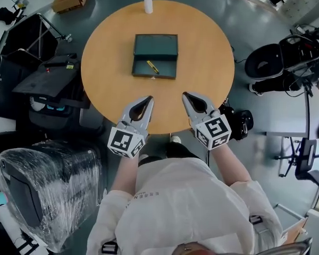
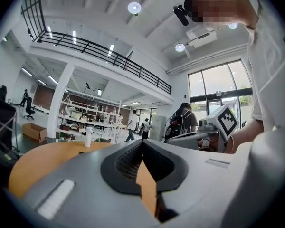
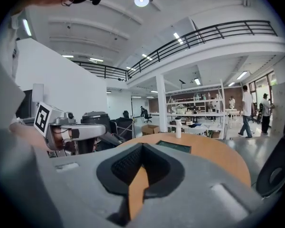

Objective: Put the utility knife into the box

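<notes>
Two closed, empty tools, left tool (image 1: 150, 98), right tool (image 1: 185, 94), utility knife (image 1: 152, 67) lying inside box (image 1: 155, 47) on table (image 1: 204, 52)

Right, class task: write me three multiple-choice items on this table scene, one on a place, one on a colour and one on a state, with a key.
1. On the round table, where does the yellow utility knife lie?
A in the open box
B at the table's bare edge
C between a gripper's jaws

2. What colour is the box?
A red
B dark green
C white

3. How do the jaws of the left gripper and right gripper stand?
A both wide open
B both shut, empty
C one shut on the knife

Key:
1 A, the knife rests inside the box's nearer half.
2 B, as the head view shows.
3 B, each gripper view shows its jaws together with nothing between them.
</notes>
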`<action>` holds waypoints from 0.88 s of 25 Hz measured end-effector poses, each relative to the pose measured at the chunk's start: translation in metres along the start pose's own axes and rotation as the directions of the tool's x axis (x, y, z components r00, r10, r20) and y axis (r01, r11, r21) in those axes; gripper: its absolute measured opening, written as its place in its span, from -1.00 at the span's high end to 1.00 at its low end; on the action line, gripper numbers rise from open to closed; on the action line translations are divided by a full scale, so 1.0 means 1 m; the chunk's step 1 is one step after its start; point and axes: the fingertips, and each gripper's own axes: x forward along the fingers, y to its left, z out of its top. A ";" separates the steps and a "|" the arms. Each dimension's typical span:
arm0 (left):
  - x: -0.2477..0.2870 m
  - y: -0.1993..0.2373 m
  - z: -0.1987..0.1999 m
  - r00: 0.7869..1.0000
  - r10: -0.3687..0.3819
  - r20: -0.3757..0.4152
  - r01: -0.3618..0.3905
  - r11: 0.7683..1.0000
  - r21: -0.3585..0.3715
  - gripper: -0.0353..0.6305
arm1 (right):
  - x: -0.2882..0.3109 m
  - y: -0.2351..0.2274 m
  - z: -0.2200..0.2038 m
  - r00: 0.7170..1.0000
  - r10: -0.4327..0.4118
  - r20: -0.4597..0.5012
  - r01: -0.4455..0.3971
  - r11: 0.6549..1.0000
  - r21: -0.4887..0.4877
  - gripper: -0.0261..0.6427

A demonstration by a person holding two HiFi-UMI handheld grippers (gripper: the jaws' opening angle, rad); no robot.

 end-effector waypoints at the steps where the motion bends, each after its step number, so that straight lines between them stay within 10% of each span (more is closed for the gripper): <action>1: -0.008 0.002 -0.001 1.000 -0.011 0.001 0.011 1.000 -0.002 0.84 | 0.000 0.009 0.000 1.000 -0.008 0.002 0.008 1.000 -0.003 0.94; 22: -0.220 0.016 -0.007 0.987 -0.161 -0.028 0.160 0.986 -0.038 0.84 | -0.031 0.227 -0.028 0.982 -0.188 0.025 0.185 0.979 0.086 0.94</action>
